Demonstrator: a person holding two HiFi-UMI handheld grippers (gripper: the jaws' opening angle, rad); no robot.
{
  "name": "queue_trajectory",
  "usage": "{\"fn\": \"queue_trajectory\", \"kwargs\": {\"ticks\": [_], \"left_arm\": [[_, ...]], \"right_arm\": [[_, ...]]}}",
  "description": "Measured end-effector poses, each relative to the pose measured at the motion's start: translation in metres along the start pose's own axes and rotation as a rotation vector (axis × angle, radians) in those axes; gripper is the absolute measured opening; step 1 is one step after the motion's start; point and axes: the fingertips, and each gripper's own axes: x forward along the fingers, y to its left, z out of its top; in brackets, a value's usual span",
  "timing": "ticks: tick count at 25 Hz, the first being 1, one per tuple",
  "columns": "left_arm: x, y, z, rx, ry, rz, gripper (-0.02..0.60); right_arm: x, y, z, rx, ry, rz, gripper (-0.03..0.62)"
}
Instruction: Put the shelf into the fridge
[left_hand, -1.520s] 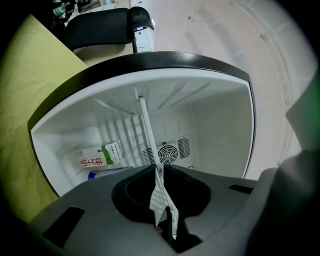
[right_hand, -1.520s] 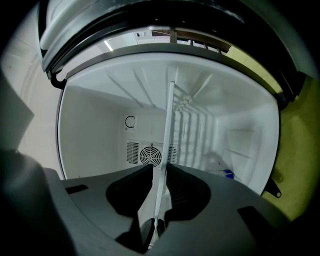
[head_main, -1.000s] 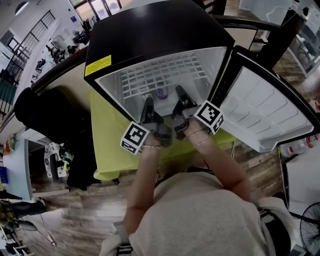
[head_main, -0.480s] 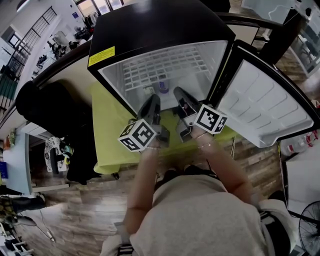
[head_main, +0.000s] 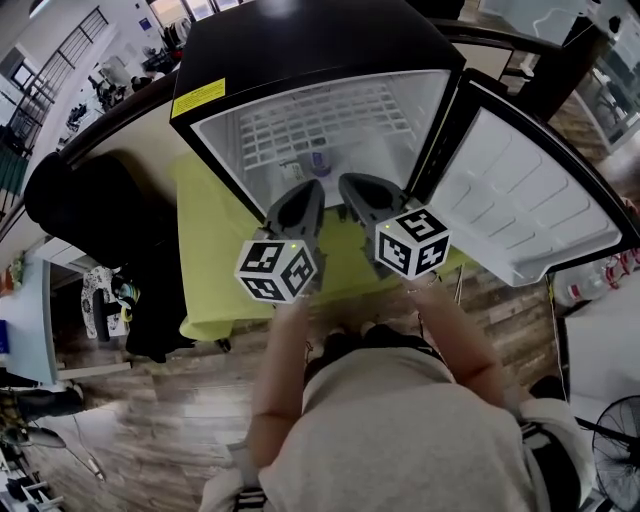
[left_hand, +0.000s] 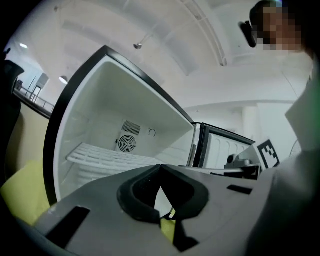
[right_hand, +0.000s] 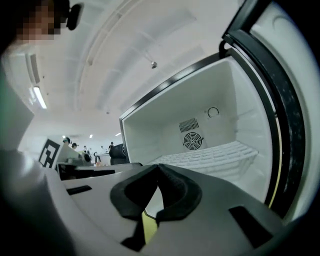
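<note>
Sitting flat inside the fridge (head_main: 300, 45), the shelf (head_main: 325, 128) is clear of both grippers. We hold the left gripper (head_main: 305, 197) closed and empty just outside the opening. On the right gripper (head_main: 356, 190) beside it, the jaws have just eased a hair apart, tips near-meeting, with nothing between. Door (head_main: 520, 200) open.

Your room is brightly, evenly lit, and the white plastic fridge interior (head_main: 432, 130) looks nearly washed out. A ceiling strip lamp (right_hand: 37, 97) glares in the right gripper view. Every view bows at its edges, corners darken, and the brown wooden floor (head_main: 150, 440) is blurred.
</note>
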Motion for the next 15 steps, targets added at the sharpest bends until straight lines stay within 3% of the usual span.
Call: {"fn": "queue_trajectory", "kwargs": {"ticks": [7, 15], "left_arm": [[-0.008, -0.006, -0.01, 0.201, 0.099, 0.046, 0.013], [-0.019, -0.004, -0.023, 0.302, 0.149, 0.086, 0.012]], "right_arm": [[-0.009, 0.014, 0.0, -0.262, 0.041, -0.027, 0.011], [-0.018, 0.012, -0.015, -0.354, 0.077, -0.064, 0.011]]}}
